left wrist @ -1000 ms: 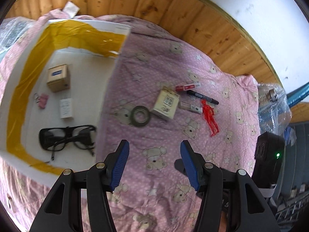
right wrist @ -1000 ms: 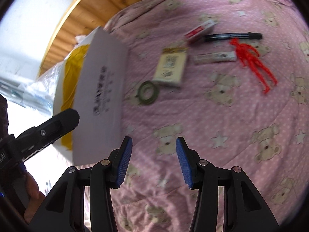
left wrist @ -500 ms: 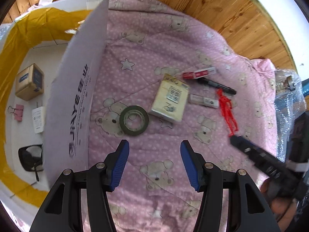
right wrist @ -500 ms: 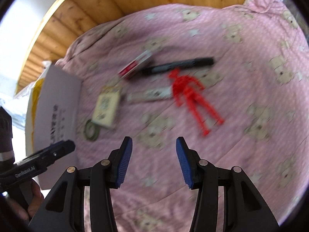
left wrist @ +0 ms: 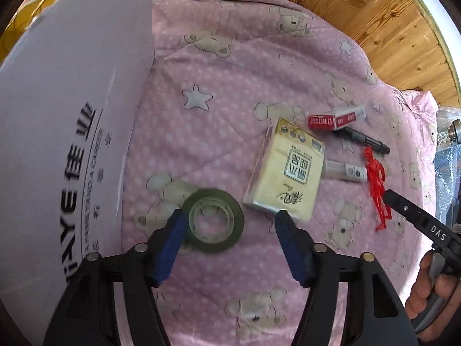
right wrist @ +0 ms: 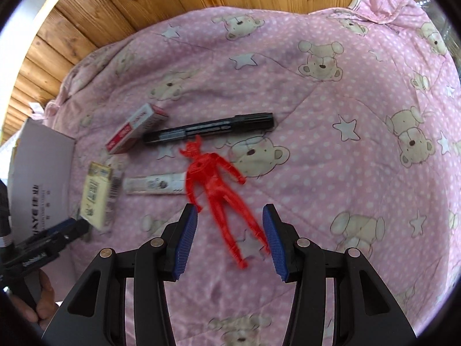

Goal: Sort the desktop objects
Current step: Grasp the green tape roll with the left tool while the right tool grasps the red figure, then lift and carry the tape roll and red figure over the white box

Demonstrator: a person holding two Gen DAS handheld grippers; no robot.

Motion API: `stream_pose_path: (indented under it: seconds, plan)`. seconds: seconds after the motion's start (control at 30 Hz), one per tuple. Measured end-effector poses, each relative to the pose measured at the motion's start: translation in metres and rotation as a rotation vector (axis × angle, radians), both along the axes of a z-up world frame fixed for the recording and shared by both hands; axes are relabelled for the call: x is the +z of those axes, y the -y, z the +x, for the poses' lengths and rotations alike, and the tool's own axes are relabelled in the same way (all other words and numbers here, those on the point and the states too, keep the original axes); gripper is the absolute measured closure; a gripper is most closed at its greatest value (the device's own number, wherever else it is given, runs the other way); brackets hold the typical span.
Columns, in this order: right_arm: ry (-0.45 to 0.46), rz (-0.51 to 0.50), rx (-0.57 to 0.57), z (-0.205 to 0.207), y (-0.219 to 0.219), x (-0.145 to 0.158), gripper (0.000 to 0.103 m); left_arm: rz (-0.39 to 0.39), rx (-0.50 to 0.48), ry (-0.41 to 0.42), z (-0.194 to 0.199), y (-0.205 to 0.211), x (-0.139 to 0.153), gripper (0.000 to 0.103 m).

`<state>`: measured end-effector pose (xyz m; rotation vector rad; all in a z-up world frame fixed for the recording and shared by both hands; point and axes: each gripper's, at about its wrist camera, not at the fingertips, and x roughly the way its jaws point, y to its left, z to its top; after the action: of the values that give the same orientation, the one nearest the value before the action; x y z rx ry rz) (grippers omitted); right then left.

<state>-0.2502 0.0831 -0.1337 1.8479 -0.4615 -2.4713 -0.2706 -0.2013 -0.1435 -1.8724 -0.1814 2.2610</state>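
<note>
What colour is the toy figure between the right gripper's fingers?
Red toy figure, clearest in the right wrist view.

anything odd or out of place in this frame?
Nothing damaged or spilled. The tape roll, tissue pack, marker, red-and-white box and red figure lie loose on the pink blanket, unsorted. Both grippers, left and right, are open.

- Quilt [right wrist: 331, 115]: soft pink cloth, stitched, matt.
- Toy figure [right wrist: 214, 184]: red translucent plastic, glossy.
- Tape roll [left wrist: 213, 225]: shiny, dark-edged.
- Tissue pack [left wrist: 288, 173]: glossy plastic wrap.
- Box wall [left wrist: 72, 101]: smooth white cardboard.
- Wall panelling [right wrist: 129, 3]: knotty varnished wood.
- Fingers [right wrist: 185, 239]: ribbed blue pads.
</note>
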Motion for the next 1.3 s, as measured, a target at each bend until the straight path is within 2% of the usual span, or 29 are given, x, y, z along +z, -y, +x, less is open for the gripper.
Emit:
stream_pose_path:
  seconds: [0.13,0.23,0.4,0.47,0.53,0.6,0.63,0.67,0.7,0.8,1.0,1.3]
  plan:
    - [0.012,0.011,0.007,-0.005,-0.002,-0.013,0.052,-0.005,-0.002,-0.016,0.000,0.000,0.000,0.036]
    - [-0.003,0.021,0.022,-0.006,0.001,-0.013,0.048,0.014,0.006,-0.006,0.003,0.005,0.001,0.036]
    - [-0.024,0.058,0.048,-0.006,0.008,-0.013,0.047,0.047,0.050,-0.009,0.008,0.013,0.008,0.036]
    - [-0.035,0.080,0.063,-0.005,0.011,-0.014,0.047,0.044,0.052,-0.014,0.010,0.014,0.008,0.036]
    - [-0.044,0.102,0.075,-0.005,0.013,-0.014,0.047,0.007,0.022,-0.002,0.010,0.010,0.001,0.036]
    - [-0.048,0.146,0.094,-0.004,0.018,-0.014,0.053,-0.033,0.006,0.005,0.012,0.007,-0.009,0.038]
    - [-0.050,0.165,0.097,-0.003,0.020,-0.014,0.061,-0.048,0.000,-0.012,0.014,0.005,-0.009,0.038]
    - [-0.052,0.171,0.092,-0.003,0.019,-0.014,0.065,-0.059,0.001,-0.017,0.014,0.004,-0.009,0.044]
    - [-0.052,0.165,0.081,-0.003,0.016,-0.014,0.071,-0.062,0.012,-0.024,0.014,0.005,-0.008,0.054]
    - [-0.046,0.111,0.046,-0.001,0.004,-0.013,0.074,-0.013,0.043,-0.023,0.011,0.016,-0.005,0.054]
    - [-0.058,0.078,0.016,0.005,0.000,-0.007,0.074,-0.012,0.018,-0.040,0.019,0.012,0.004,0.054]
    - [-0.059,-0.003,-0.008,0.019,0.016,0.009,0.074,0.020,-0.013,-0.064,0.035,0.002,0.033,0.054]
